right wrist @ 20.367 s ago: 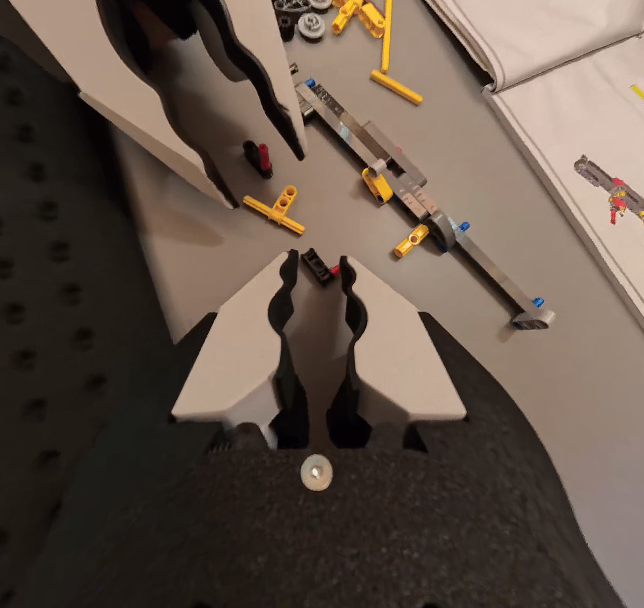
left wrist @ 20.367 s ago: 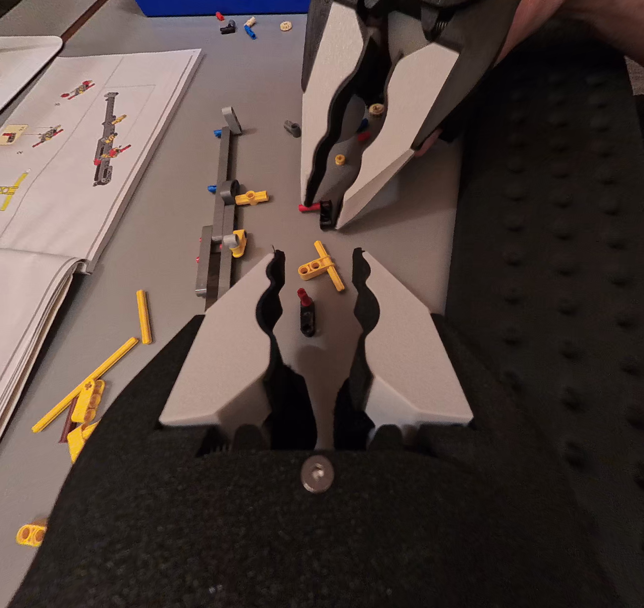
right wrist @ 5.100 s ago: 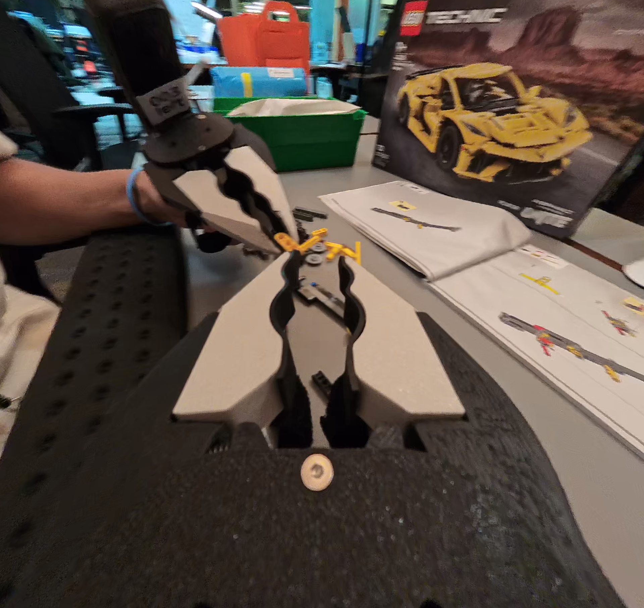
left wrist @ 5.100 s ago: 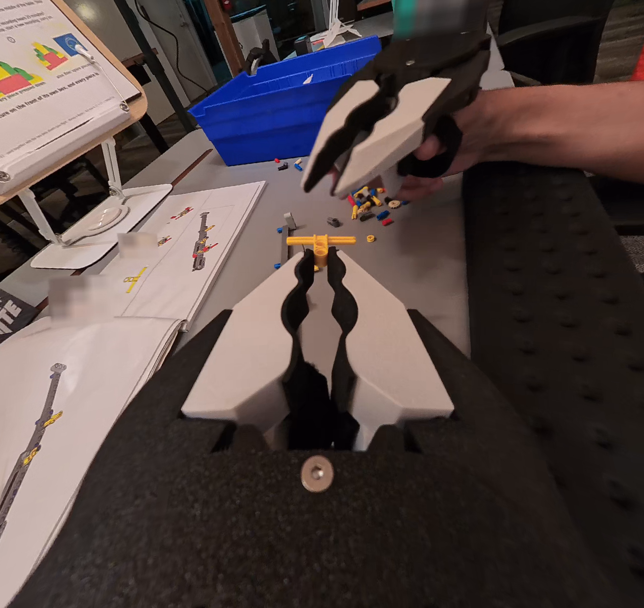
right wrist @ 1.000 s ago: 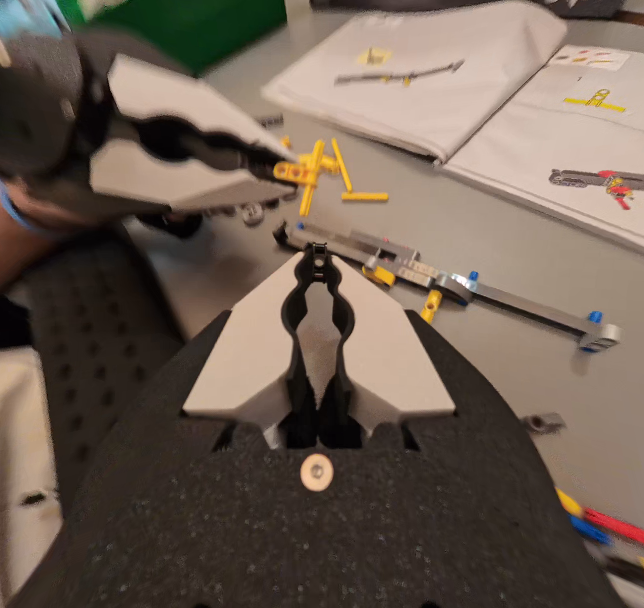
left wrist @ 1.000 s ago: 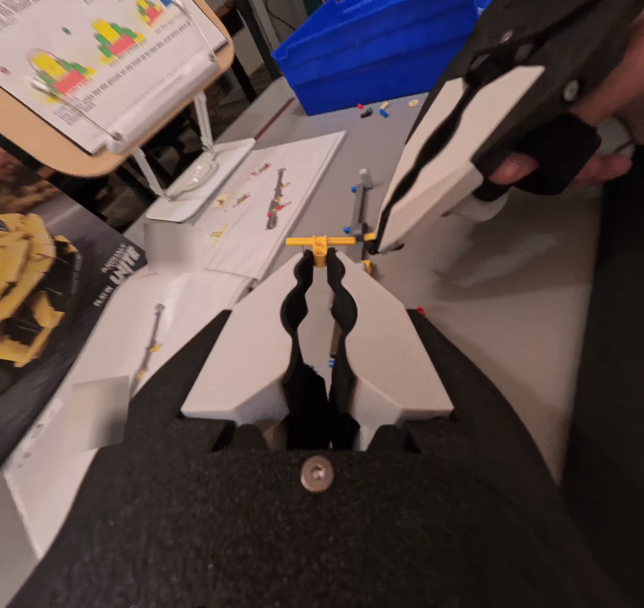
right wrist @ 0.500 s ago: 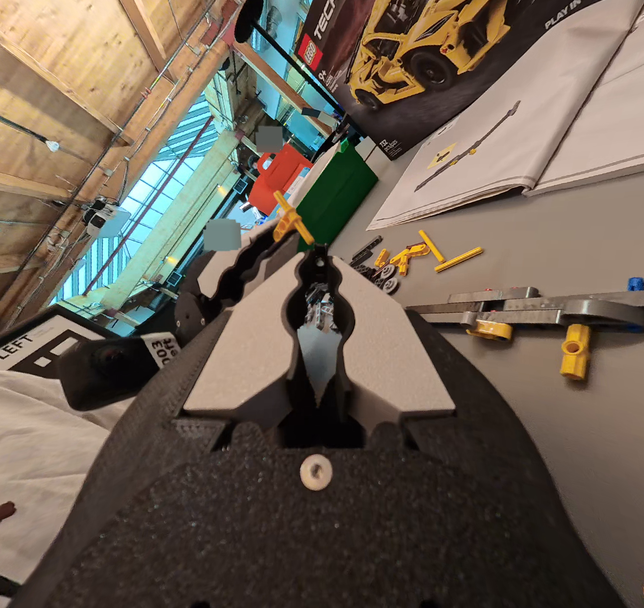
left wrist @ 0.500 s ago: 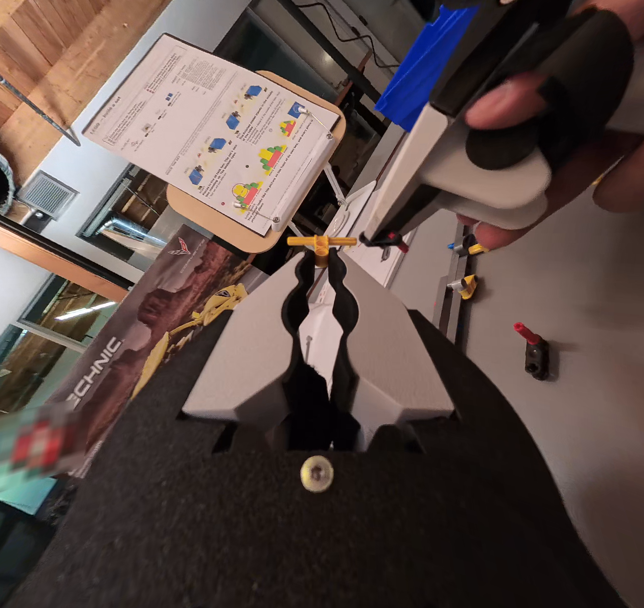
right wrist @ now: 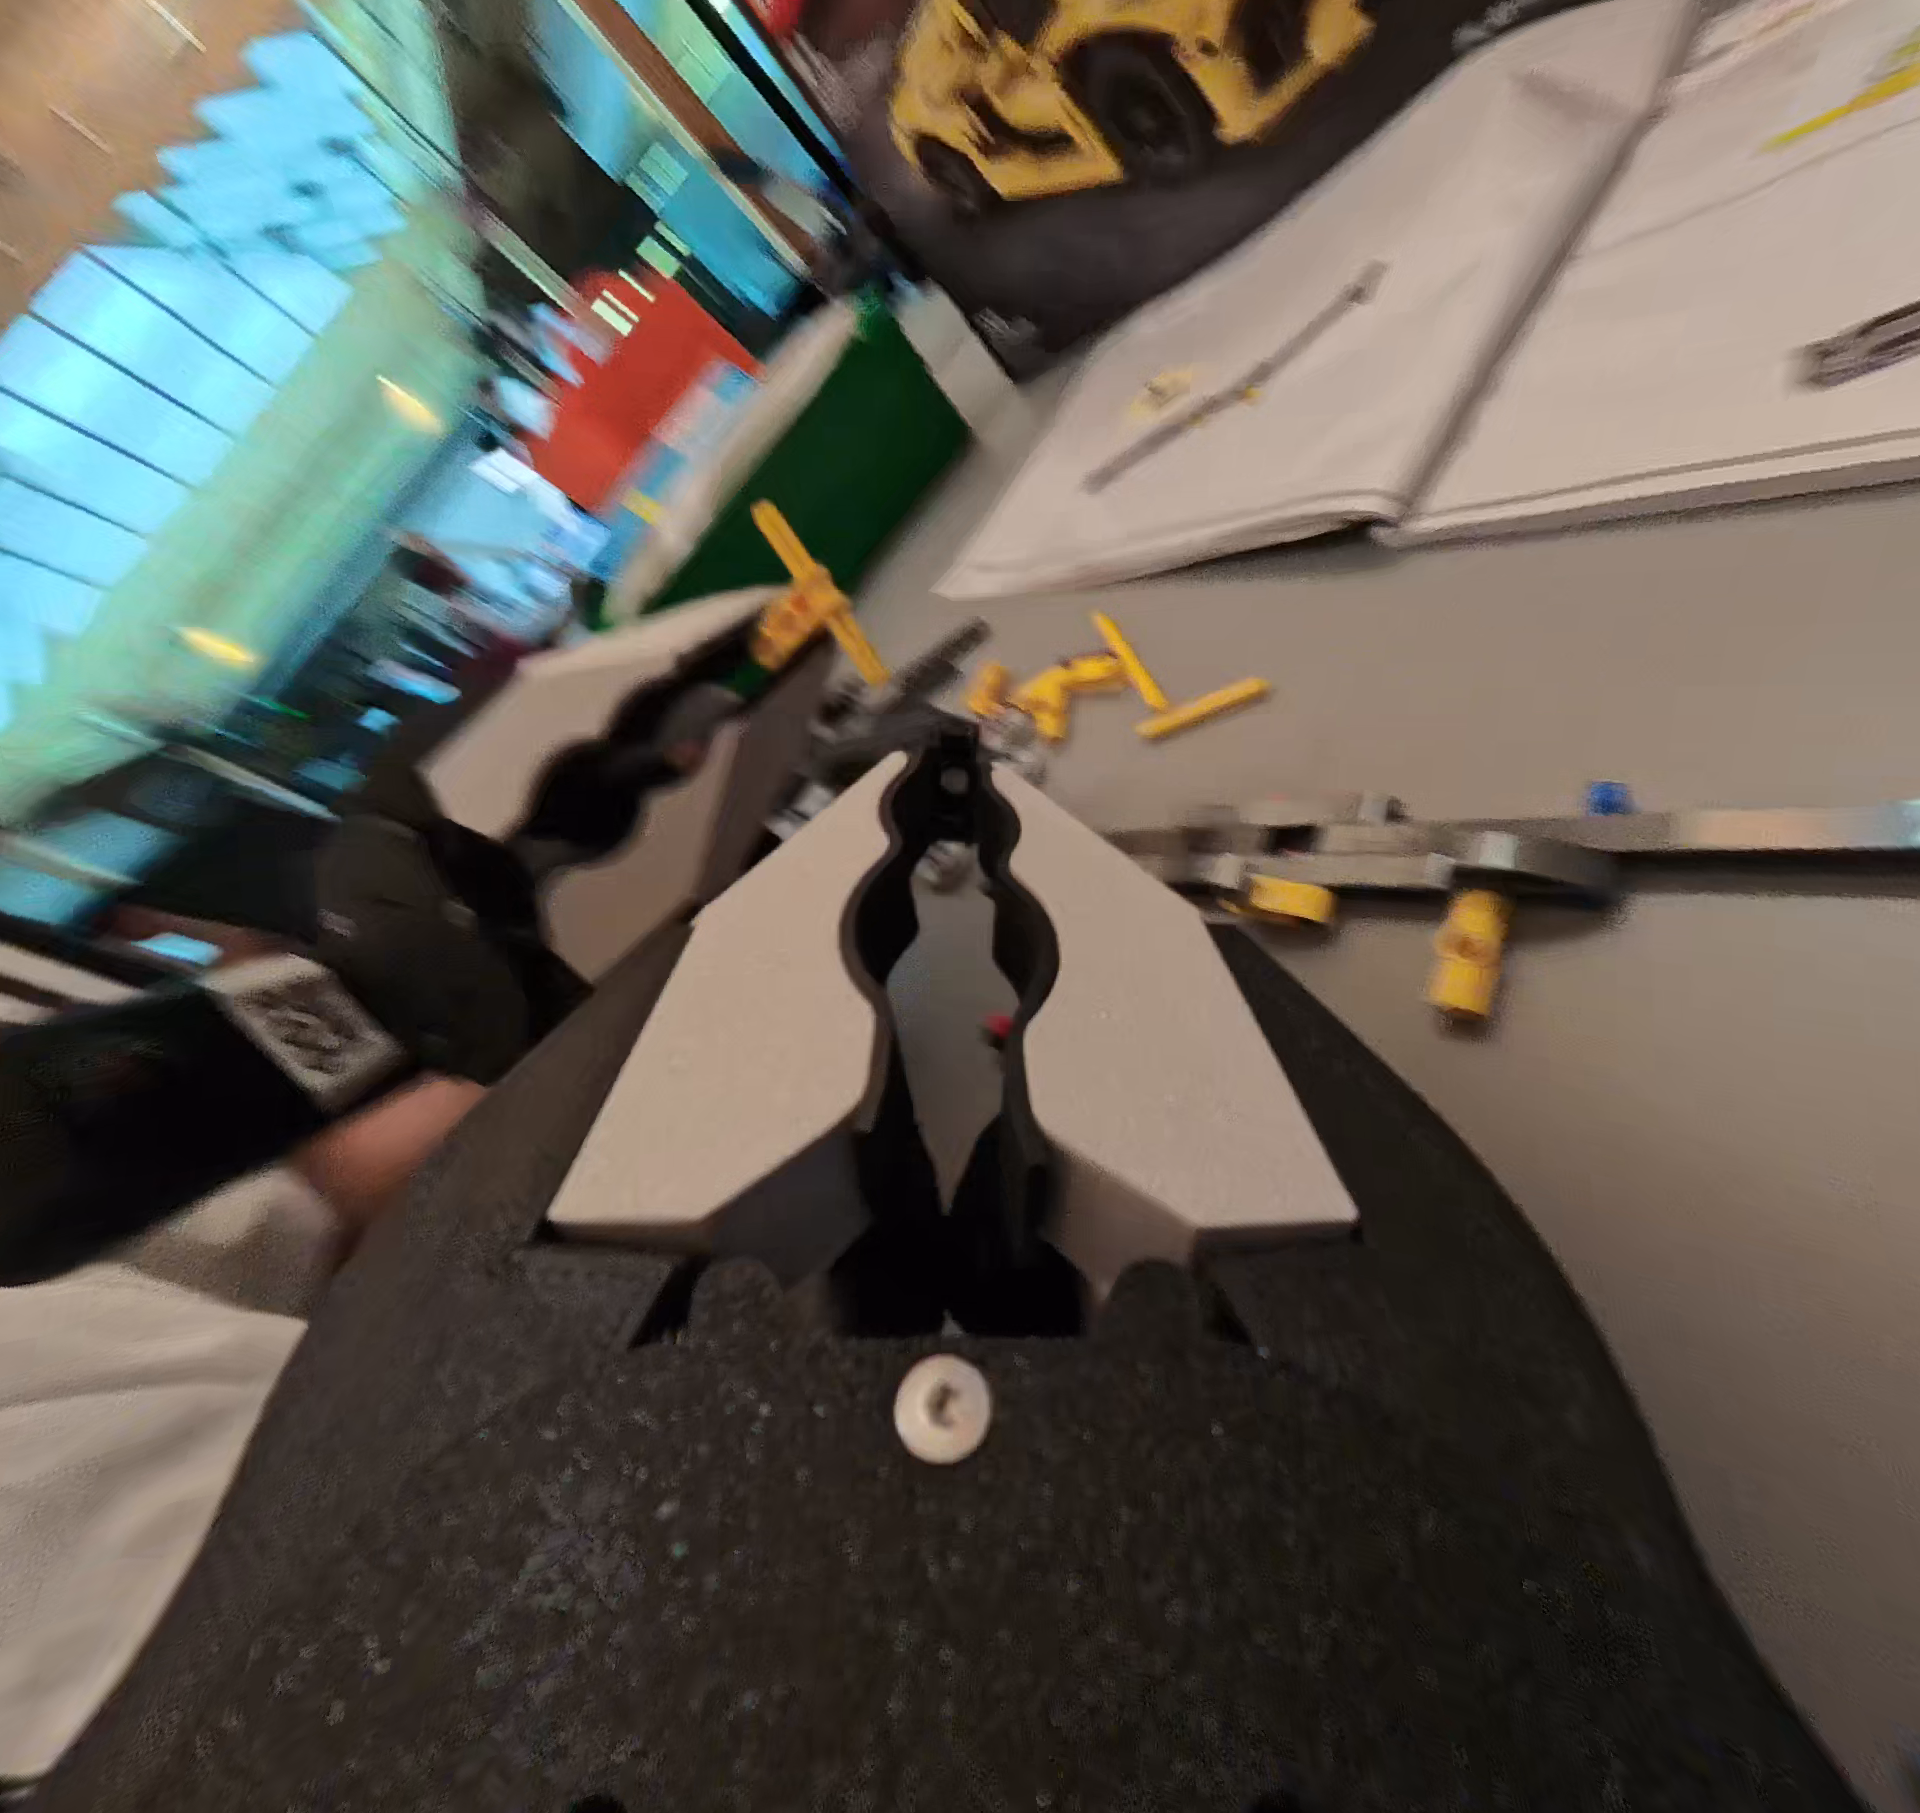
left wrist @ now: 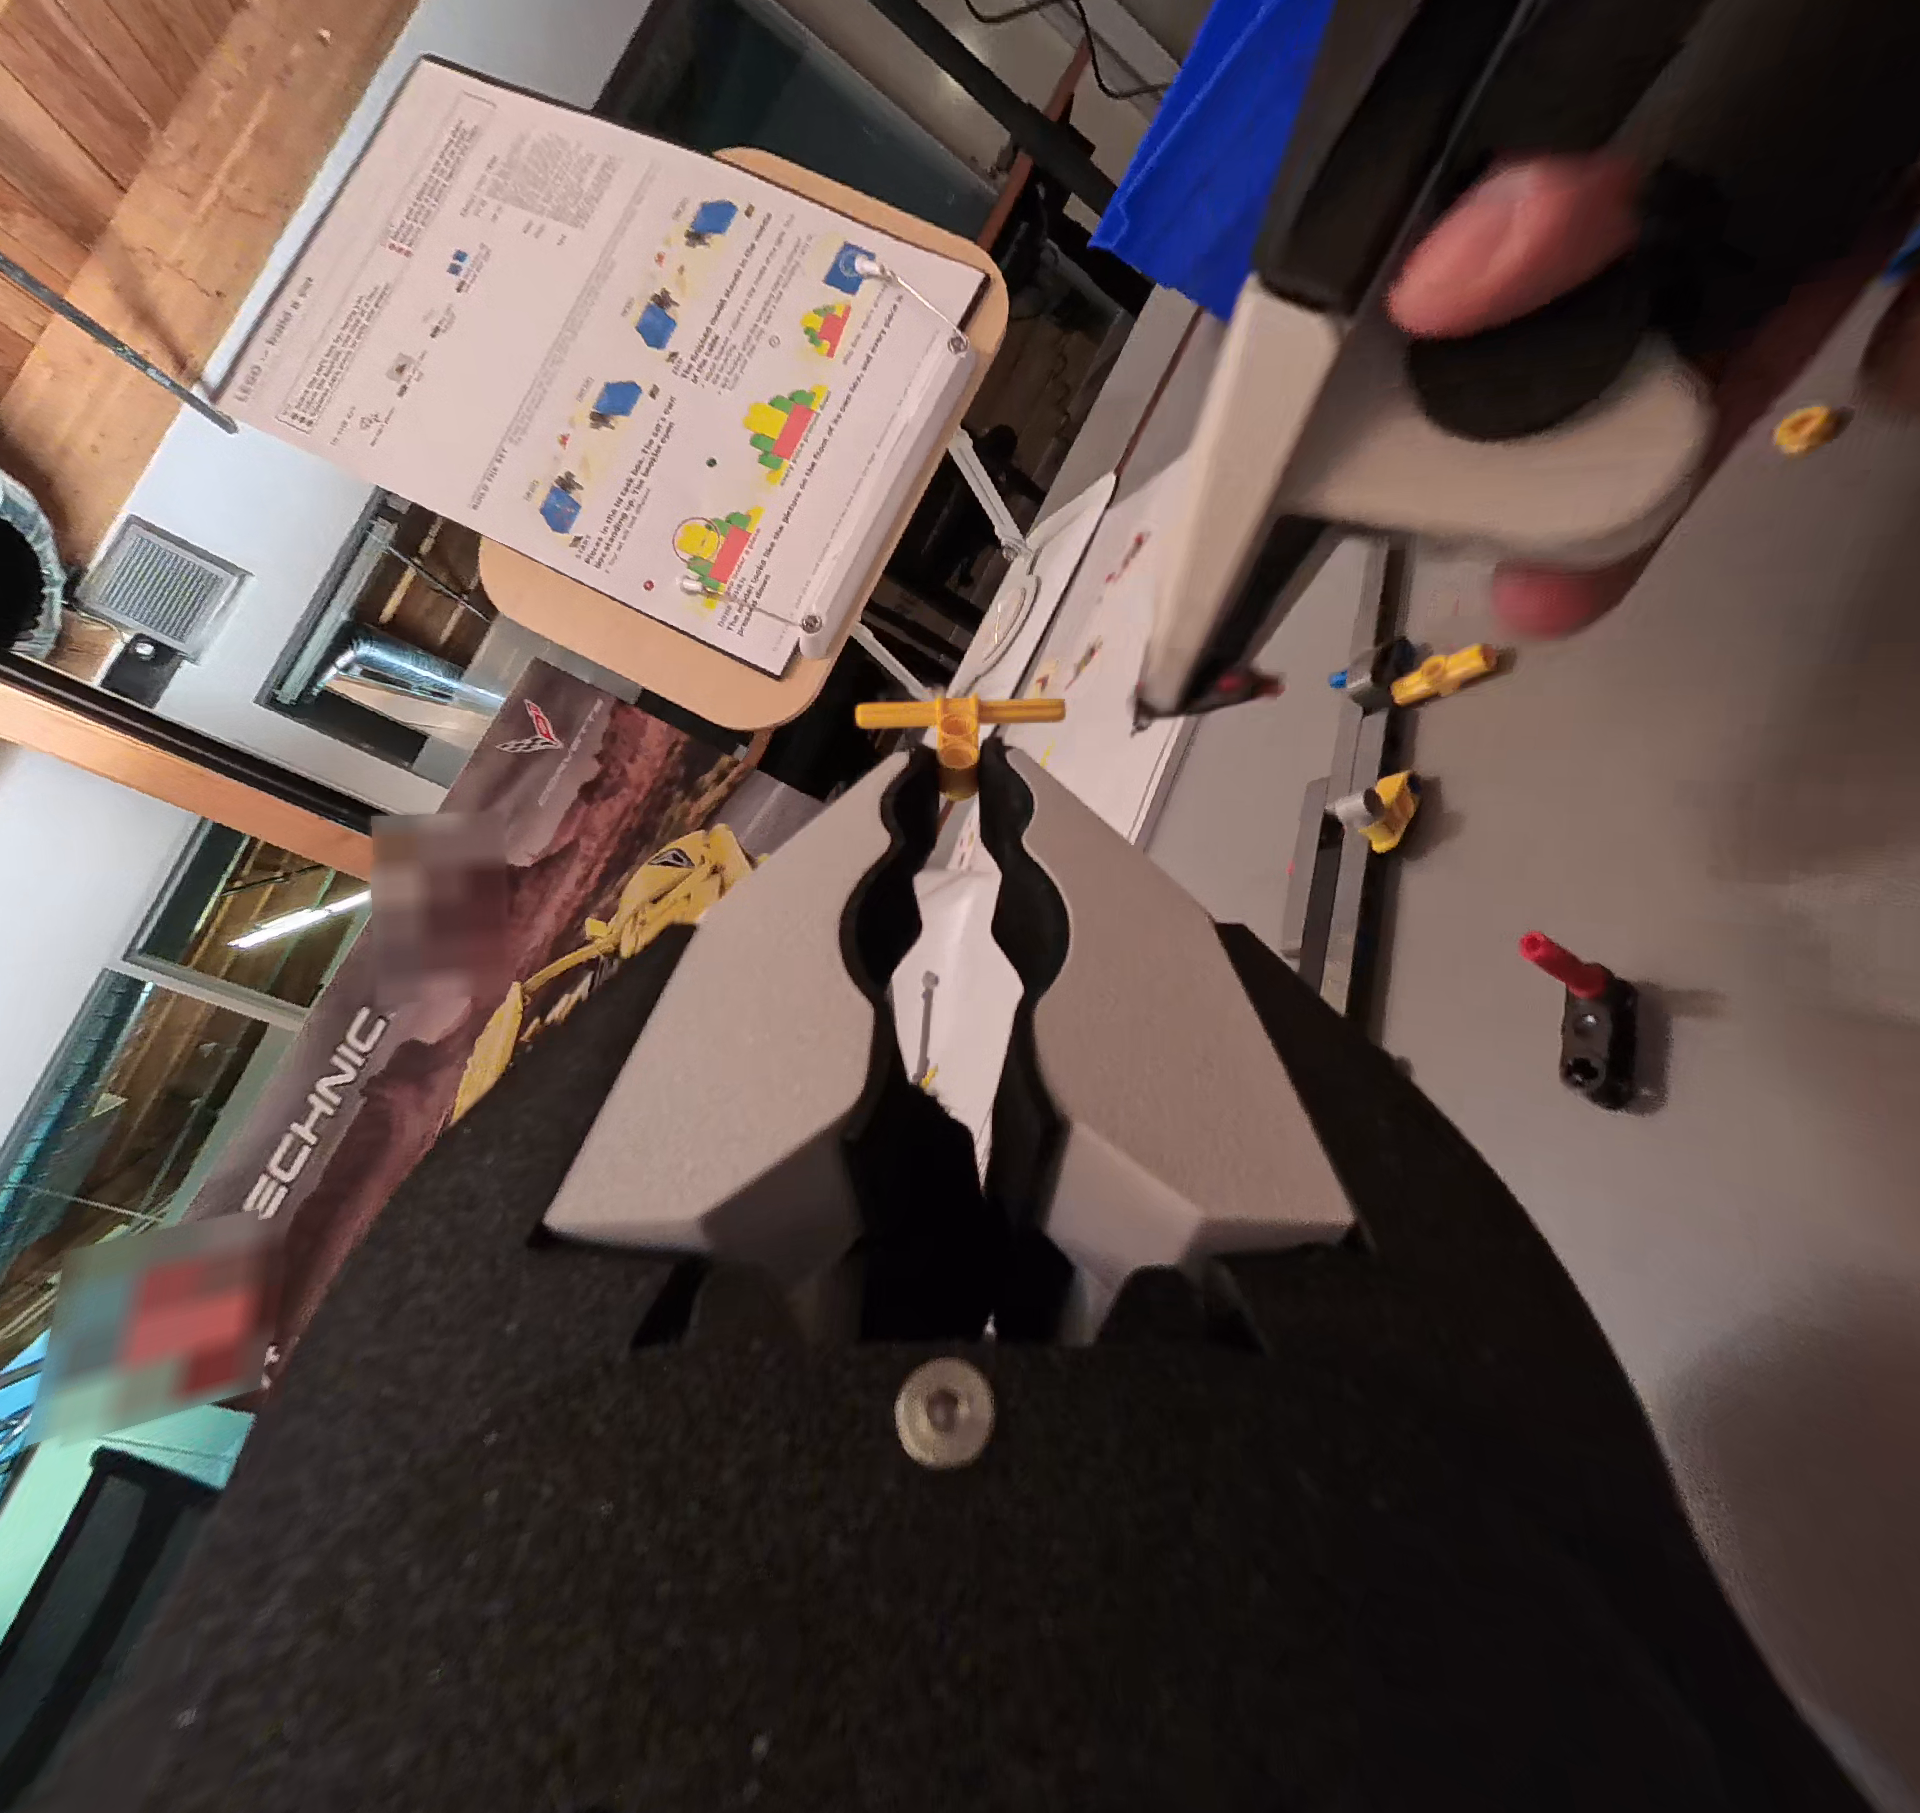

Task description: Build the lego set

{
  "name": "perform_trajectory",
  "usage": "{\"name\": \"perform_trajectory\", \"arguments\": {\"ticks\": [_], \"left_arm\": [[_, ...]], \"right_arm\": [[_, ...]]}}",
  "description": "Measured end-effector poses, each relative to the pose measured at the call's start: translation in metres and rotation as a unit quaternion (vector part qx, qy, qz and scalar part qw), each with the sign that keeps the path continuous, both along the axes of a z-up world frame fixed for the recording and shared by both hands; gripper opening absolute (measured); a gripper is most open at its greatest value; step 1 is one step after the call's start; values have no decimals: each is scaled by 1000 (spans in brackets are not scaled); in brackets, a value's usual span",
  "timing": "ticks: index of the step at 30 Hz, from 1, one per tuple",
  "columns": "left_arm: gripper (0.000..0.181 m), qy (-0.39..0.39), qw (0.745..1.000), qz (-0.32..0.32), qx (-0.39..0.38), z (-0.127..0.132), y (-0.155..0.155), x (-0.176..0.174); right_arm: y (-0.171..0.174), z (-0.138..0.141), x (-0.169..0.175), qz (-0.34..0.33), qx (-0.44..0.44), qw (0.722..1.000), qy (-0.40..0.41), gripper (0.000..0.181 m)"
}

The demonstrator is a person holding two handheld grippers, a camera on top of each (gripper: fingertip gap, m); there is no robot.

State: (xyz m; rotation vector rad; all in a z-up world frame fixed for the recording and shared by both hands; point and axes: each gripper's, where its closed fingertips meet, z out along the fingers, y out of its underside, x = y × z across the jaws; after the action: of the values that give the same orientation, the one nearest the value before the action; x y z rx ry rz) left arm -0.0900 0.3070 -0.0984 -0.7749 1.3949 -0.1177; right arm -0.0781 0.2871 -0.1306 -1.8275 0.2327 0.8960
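My left gripper (left wrist: 954, 764) is shut on a yellow T-shaped axle piece (left wrist: 958, 716) and holds it in the air, crossbar sideways. My right gripper (right wrist: 951, 778) is shut on a small black connector (right wrist: 953, 774). In the left wrist view the right gripper (left wrist: 1169, 698) sits just right of the yellow piece, with a red pin (left wrist: 1236, 686) showing at its tip. In the right wrist view the left gripper (right wrist: 774, 646) and its yellow piece (right wrist: 810, 600) are just left of my tips. The two pieces are close but apart.
A long grey beam assembly (right wrist: 1455, 844) with yellow and blue pins lies on the grey table (right wrist: 1558, 641). A black connector with a red pin (left wrist: 1590, 1025) lies loose. Loose yellow parts (right wrist: 1122, 683), an open instruction booklet (right wrist: 1455, 392), the set's box (right wrist: 1091, 80) and a blue bin (left wrist: 1226, 142) stand around. The tips of one gripper are about 4 cm away from the tips of the other.
Both grippers, earlier open over the table, now each hold a piece. Over the last second they rose and rolled sideways; the right wrist view is blurred from motion.
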Motion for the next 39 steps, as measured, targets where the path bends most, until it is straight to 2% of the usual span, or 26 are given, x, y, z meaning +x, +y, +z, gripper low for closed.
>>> {"name": "perform_trajectory", "arguments": {"ticks": [2, 4, 6, 8, 13, 16, 19, 23, 25, 30, 34, 37, 39], "left_arm": [[6, 20, 999, 4, -26, -10, 5, 0], [6, 24, 998, 3, -53, -13, 9, 0], [6, 33, 996, 1, -79, -19, 10, 1], [6, 35, 996, 1, -78, -19, 10, 1], [6, 45, 997, -1, -63, -23, 7, 0], [6, 51, 996, -3, -72, -25, 8, 0], [6, 50, 996, -5, -76, -26, 8, -1], [6, 56, 995, -9, -77, -28, 7, 0], [6, 63, 995, -12, -77, -31, 5, 1], [6, 85, 992, -20, -88, -40, 2, 1], [6, 99, 986, -17, -131, -46, 4, -8], [6, 137, 958, -31, -249, -63, -7, -25], [6, 108, 942, -48, -315, -56, -20, -31]], "right_arm": [[-11, -28, 18, -13, -93, 982, -162, 6], [-31, -57, 40, -19, -196, 933, -302, 6], [-45, -68, 46, -23, -242, 903, -355, 6], [-53, -77, 40, -10, -264, 893, -364, 7], [-55, -83, 38, -28, -259, 900, -350, 8], [-57, -81, 32, -15, -252, 908, -335, 26], [-63, -70, 31, 13, -222, 915, -335, 27], [-72, -84, 38, 54, -220, 881, -415, 30], [-68, -82, 37, 58, -199, 870, -446, 24], [-65, -75, 30, 76, -180, 881, -431, 24], [-68, -69, 32, 85, -172, 885, -425, 24], [-69, -63, 34, 89, -154, 890, -420, 23], [-68, -59, 31, 103, -147, 906, -384, 24]]}}
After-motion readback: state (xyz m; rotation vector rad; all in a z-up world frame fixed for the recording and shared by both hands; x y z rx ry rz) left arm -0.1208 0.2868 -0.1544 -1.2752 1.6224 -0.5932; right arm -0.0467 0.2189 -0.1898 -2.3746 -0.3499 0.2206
